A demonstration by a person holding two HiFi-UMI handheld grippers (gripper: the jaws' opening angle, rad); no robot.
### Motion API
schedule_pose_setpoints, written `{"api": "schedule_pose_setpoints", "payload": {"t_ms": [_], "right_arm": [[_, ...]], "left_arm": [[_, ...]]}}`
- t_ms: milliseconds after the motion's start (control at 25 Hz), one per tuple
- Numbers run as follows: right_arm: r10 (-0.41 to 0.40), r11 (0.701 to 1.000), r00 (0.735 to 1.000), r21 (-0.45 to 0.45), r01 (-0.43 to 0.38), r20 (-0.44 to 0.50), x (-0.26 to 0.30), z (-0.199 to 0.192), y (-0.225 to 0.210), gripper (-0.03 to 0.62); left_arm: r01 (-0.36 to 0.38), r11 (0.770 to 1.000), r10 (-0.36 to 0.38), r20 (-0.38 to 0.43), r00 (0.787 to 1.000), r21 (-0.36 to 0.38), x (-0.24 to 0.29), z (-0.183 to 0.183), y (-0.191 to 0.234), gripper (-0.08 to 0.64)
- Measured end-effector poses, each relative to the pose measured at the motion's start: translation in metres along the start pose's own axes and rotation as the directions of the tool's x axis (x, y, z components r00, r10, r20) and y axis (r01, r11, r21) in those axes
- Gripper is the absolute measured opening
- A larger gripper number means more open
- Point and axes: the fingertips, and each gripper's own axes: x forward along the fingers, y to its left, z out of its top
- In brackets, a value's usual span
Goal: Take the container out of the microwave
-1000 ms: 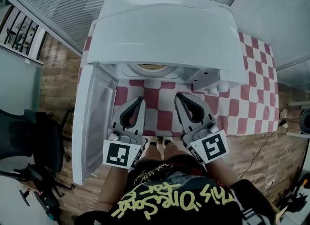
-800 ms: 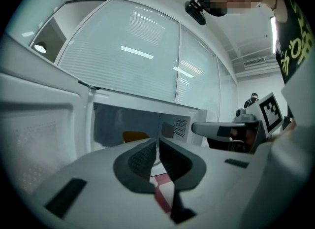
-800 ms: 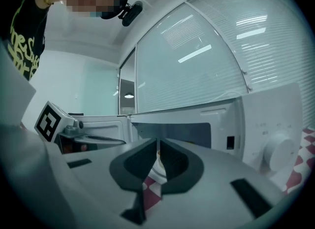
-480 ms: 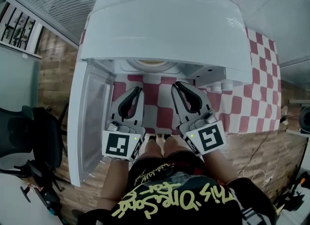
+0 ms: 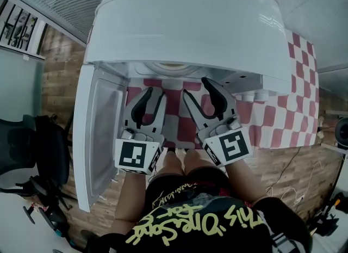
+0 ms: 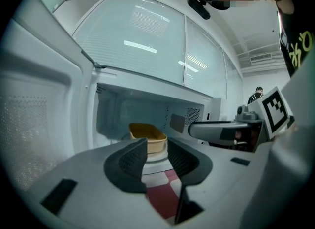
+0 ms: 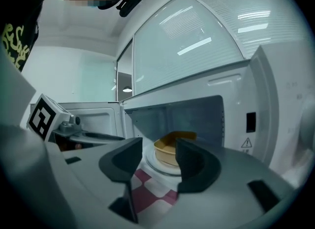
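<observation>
A tan container [image 6: 147, 135] sits on the white turntable inside the open white microwave [image 5: 185, 23]. In the head view only its rim [image 5: 166, 68] shows under the microwave's top. My left gripper [image 5: 151, 92] and right gripper [image 5: 198, 87] are side by side just before the opening, pointing in. Both sets of jaws have just been opening and hold nothing. Through the left gripper [image 6: 156, 152] the container shows beyond the jaws, some way off. The right gripper [image 7: 160, 157] also frames the container [image 7: 172, 148], without touching it.
The microwave door [image 5: 98, 132] is swung open at the left, close beside my left gripper. The microwave stands on a table with a red and white checked cloth [image 5: 283, 110]. A black chair [image 5: 32, 154] is on the wooden floor at far left.
Both grippers' jaws went from shut to open. Both grippers moved forward toward the microwave opening.
</observation>
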Motion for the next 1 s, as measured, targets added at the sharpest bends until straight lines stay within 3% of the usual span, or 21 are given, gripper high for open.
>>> {"api": "schedule_pose_setpoints", "payload": {"t_ms": [480,1000], "right_arm": [[-0.036,0.999,0.999,0.001,0.036,-0.04,0.024,-0.017,-0.017,0.225],[-0.099,0.995,0.99,-0.004,0.099,-0.1,0.047,-0.035,-0.03,0.237]], "left_arm": [[-0.014,1.0,0.014,-0.045,0.999,0.006,0.022,-0.017,0.019,0.188],[-0.012,1.0,0.013,-0.072,0.997,0.025,0.048,-0.022,0.034,0.202]]}}
